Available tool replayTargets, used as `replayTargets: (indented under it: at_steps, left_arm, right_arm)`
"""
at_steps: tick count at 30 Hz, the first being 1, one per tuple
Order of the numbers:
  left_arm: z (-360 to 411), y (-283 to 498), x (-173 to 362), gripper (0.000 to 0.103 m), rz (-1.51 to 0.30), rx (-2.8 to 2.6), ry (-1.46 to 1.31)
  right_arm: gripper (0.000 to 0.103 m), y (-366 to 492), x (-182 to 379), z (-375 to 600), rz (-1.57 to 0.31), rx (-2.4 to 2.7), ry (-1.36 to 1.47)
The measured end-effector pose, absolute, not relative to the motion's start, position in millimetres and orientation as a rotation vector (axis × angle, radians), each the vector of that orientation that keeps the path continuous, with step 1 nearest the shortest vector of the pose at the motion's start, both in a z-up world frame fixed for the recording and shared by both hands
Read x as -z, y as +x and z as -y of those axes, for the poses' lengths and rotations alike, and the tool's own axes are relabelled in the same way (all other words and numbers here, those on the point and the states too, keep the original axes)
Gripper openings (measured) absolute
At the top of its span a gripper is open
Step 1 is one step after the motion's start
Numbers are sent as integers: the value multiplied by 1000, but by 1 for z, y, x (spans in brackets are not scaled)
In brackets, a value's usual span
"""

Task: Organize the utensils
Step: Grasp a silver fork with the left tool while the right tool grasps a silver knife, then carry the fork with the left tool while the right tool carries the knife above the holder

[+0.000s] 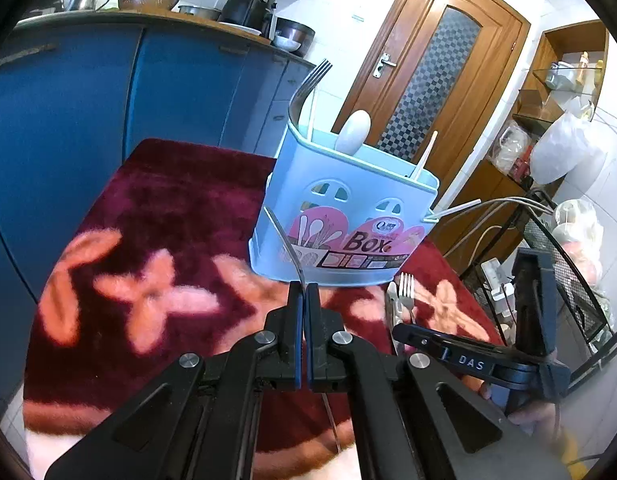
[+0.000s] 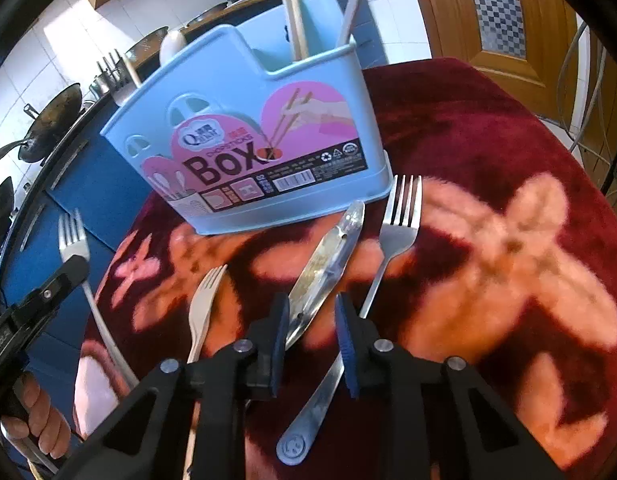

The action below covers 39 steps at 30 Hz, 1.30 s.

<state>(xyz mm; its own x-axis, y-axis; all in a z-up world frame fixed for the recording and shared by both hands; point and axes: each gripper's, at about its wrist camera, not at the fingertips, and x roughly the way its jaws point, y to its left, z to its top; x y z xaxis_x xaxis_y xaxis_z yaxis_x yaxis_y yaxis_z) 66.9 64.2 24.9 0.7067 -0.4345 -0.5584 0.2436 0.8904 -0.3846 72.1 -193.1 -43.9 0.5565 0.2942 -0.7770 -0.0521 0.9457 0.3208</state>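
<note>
A light blue utensil box (image 1: 340,216) (image 2: 264,136) stands on a red flowered cloth; a fork (image 1: 308,84), a white spoon (image 1: 352,132) and chopsticks (image 2: 294,12) stand in it. My left gripper (image 1: 303,292) is shut on a steel fork (image 1: 286,244) (image 2: 74,240), held above the cloth just in front of the box. My right gripper (image 2: 312,306) is open, its fingers either side of a steel knife (image 2: 328,256) lying on the cloth. A steel fork (image 2: 392,236) lies to its right, a pale fork (image 2: 202,308) to its left.
The cloth (image 1: 148,240) covers a small table. Blue kitchen cabinets (image 1: 88,100) with pots on top stand behind and to the left. A wooden door (image 1: 428,64) is behind the box. A wire rack (image 1: 560,264) with bags stands at the right.
</note>
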Motion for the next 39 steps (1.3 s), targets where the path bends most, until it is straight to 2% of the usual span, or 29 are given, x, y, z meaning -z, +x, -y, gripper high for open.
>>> replayTargets:
  at_steps: [7,10,17,28,39]
  left_arm:
    - [-61,69,-25,0,-675,393,-284]
    - [-61,70,-24,0,-674,392,-290]
    - [-62,65,-31,0,-647,389,-293]
    - [-64,46,-66,0,-543,399,-293]
    - [-52,55,-107,0,-439,395,-250]
  right_arm:
    - [26,94,52,188,-967,-216,257]
    - [17,97,53,191,-960,-211,266]
    - [8,79,41,201,-896,-233,323]
    - [7,27,-31,197,-608,-250,291]
    - [7,30,-91,209,-386,-228,263]
